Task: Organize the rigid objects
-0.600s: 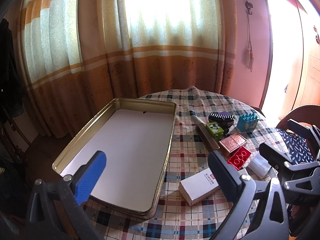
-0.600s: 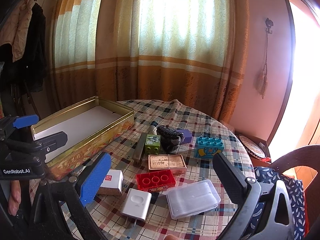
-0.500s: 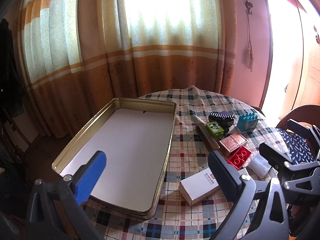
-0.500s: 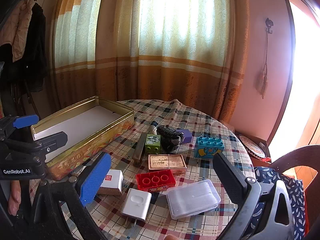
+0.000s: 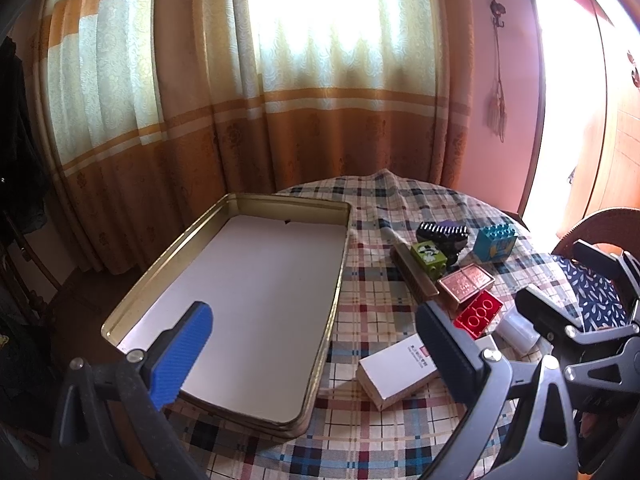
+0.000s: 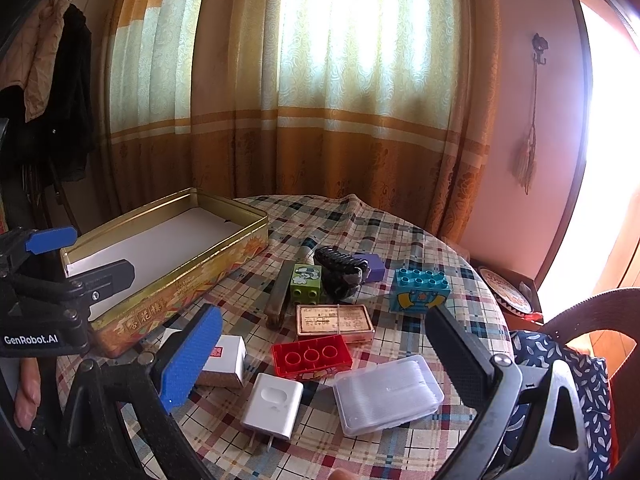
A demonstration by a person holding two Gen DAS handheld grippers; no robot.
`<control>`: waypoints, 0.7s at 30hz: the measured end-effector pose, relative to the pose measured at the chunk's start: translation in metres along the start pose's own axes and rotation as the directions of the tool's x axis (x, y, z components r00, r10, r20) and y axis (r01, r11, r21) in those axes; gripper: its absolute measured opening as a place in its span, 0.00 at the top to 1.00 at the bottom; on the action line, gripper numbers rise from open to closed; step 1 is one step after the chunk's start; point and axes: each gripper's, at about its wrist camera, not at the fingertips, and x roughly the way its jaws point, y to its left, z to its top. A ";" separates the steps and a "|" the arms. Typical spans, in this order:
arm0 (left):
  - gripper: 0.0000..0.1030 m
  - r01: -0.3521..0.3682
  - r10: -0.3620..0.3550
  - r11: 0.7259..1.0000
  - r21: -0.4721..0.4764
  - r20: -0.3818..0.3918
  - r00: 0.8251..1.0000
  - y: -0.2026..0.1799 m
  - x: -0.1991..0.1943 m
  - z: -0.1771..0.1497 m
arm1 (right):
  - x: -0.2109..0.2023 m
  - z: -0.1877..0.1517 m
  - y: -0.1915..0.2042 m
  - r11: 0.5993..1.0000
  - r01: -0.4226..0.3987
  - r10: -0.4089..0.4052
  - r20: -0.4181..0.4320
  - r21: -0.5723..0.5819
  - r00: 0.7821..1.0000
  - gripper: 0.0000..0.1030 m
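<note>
Big gold tin [image 5: 224,304], white inside, open on left of checked table [image 5: 372,432]. Beside it: clear plastic case [image 6: 388,394], red brick [image 6: 312,356], small green brick [image 6: 307,284]. Left gripper [image 5: 316,354] and right gripper [image 6: 326,360] fingers wide, holding nothing.

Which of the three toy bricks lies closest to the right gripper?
The red brick: flat, with three round holes on top, just ahead of the open right gripper. The green brick and blue brick sit farther back, toward the curtain.

Orange-banded curtains [image 5: 320,100], tassel [image 6: 526,160], dark coat [image 6: 72,92]
</note>
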 end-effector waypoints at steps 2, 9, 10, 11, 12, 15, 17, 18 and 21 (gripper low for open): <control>0.00 0.002 -0.002 1.000 0.004 -0.002 1.000 -0.001 0.000 -0.001 | 0.000 -0.001 -0.001 1.000 0.000 0.000 0.000 0.002 1.000 0.01; 0.00 0.002 -0.002 1.000 0.007 -0.009 1.000 -0.004 0.002 0.000 | 0.003 -0.002 -0.003 1.000 -0.001 0.001 -0.010 0.001 1.000 0.01; 0.00 0.003 -0.003 1.000 0.008 -0.010 1.000 -0.004 0.002 0.000 | 0.004 -0.003 -0.003 1.000 -0.001 0.001 -0.010 0.000 1.000 0.01; 0.00 0.004 -0.004 1.000 0.008 -0.012 1.000 -0.004 0.002 0.000 | 0.004 -0.003 -0.003 1.000 0.000 0.000 -0.012 -0.001 1.000 0.01; 0.00 0.004 -0.004 1.000 0.008 -0.013 1.000 -0.005 0.003 -0.001 | 0.005 -0.003 -0.003 1.000 0.001 -0.001 -0.014 -0.002 1.000 0.01; 0.00 0.010 -0.010 1.000 0.015 -0.018 1.000 -0.008 0.004 -0.003 | 0.007 -0.005 -0.005 1.000 0.002 -0.002 -0.021 0.002 1.000 0.01; 0.00 0.016 -0.016 1.000 0.023 -0.022 1.000 -0.012 0.005 -0.005 | 0.009 -0.006 -0.006 1.000 0.000 0.000 -0.027 0.003 1.000 0.01; 0.00 0.019 -0.018 0.999 0.027 -0.024 1.000 -0.014 0.006 -0.006 | 0.009 -0.007 -0.009 1.000 0.002 -0.002 -0.030 0.003 1.000 0.01; 0.00 0.031 -0.030 0.999 0.044 -0.031 0.999 -0.021 0.008 -0.009 | 0.010 -0.009 -0.021 0.999 0.031 -0.031 -0.031 0.014 0.999 0.01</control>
